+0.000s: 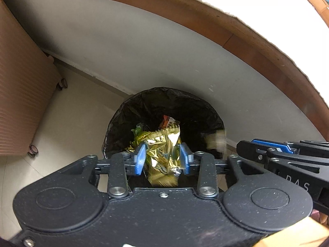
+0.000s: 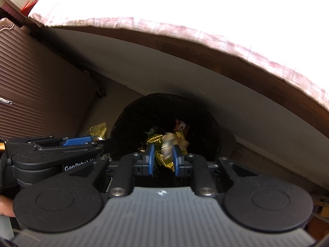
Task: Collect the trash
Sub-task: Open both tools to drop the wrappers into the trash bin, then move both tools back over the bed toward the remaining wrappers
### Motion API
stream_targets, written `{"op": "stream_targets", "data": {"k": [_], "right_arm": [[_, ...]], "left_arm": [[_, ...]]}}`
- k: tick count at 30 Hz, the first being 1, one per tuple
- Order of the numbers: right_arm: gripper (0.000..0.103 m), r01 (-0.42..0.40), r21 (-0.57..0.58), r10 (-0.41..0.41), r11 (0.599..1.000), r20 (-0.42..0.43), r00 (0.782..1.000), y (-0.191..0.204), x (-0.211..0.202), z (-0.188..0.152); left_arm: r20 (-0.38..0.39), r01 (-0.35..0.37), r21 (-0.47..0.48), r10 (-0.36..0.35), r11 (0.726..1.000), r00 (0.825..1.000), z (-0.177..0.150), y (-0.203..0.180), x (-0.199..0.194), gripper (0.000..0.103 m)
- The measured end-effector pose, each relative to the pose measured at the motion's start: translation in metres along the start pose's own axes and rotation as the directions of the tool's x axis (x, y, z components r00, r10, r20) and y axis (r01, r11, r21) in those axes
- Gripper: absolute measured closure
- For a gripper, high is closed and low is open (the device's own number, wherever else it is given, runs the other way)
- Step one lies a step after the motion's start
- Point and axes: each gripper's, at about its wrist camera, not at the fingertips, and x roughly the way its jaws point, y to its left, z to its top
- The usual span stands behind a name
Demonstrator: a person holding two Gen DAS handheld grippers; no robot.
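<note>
Pale floor tiles [image 1: 67, 111] run beneath a wooden bed frame [image 1: 236, 35], and on them stands a round trash bin [image 1: 164, 103] lined with a black bag, against the white panel under the frame. Both grippers point steeply down over its mouth.

Between the blue pads of the left gripper [image 1: 162, 158] hangs a crumpled gold foil wrapper [image 1: 164, 150], its long axis running along the fingers, serrated end toward the bin's bottom. The jaws stand narrowly apart; the pads flank the wrapper closely, but whether they press on it cannot be told.

The right gripper [image 2: 163, 157] has its jaws narrowly parted too, and a small pale scrap [image 2: 168, 144] sits blurred between the pads, apparently loose.

Inside the bin lie more gold foil [image 2: 156, 140], a green wrapper [image 1: 136, 130] at the left and a red-orange packet [image 1: 167, 121] farther back.

Left of the bin stands a ribbed pinkish-brown suitcase [image 1: 22, 94] on small wheels. A cloth-covered mattress [image 2: 205, 10] lies on the frame above. A fingertip [image 2: 6, 205] shows at the right wrist view's left edge.
</note>
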Motion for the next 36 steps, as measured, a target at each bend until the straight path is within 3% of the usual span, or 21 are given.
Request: {"op": "stream_targets", "data": {"k": [3,12,18,21,24,29,36], "right_arm": [[0.059,0.002,-0.001,-0.002,1.0,0.006,1.0,0.0,-0.001,-0.002],[0.054,0.004,0.011,-0.004,1.0,0.033,0.999,-0.003,-0.012,-0.006],[0.048,0.012,0.019,-0.013,1.0,0.101,0.995,-0.005,-0.042,-0.003],[0.043,0.029,0.031,-0.033,0.999,0.166,0.986,-0.008,-0.069,0.004],[0.04,0.054,0.052,-0.066,0.997,0.253,0.965,-0.016,-0.102,0.016],[0.037,0.083,0.108,-0.119,0.991,0.39,0.913,-0.043,-0.154,0.05],[0.036,0.122,0.204,-0.212,0.971,0.507,0.836,-0.107,-0.2,0.113]], "left_arm": [[0.007,-0.007,-0.003,0.007,1.0,1.0,-0.002,0.0,0.0,0.062],[0.048,-0.029,0.002,0.028,1.0,0.998,-0.003,-0.005,-0.02,0.053],[0.135,-0.042,0.036,0.037,0.998,0.99,0.007,-0.013,-0.054,0.047],[0.212,-0.028,0.05,0.017,0.998,0.977,0.02,-0.021,-0.08,0.035],[0.298,-0.014,0.08,-0.011,0.997,0.954,0.041,-0.032,-0.106,0.029],[0.409,0.004,0.128,-0.056,0.992,0.911,0.088,-0.063,-0.144,0.022],[0.472,0.051,0.167,-0.126,0.985,0.873,0.162,-0.123,-0.17,0.021]]}}
